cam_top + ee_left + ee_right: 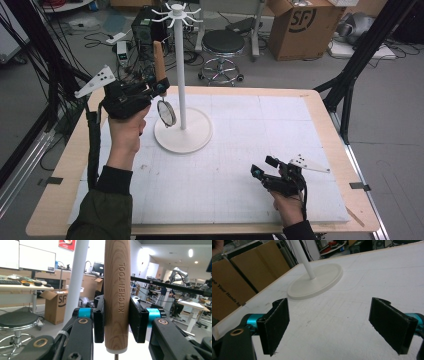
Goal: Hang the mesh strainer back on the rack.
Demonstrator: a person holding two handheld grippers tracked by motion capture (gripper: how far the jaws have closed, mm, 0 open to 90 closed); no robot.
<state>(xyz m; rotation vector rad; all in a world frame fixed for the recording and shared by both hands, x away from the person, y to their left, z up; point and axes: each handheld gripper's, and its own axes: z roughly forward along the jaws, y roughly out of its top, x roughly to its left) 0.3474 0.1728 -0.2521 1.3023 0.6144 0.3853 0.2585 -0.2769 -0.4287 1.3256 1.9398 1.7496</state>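
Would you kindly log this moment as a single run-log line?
left gripper: shut on strainer handle, upright, beside stand pole | right gripper: open, holding nothing, low over table | strainer: not yet hung

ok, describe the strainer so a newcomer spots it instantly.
Find the white stand at the table's left-centre. Just left of its pole, the left gripper is shut on the strainer: wooden handle upright, small round mesh head hanging below, the one wood-and-metal thing there.
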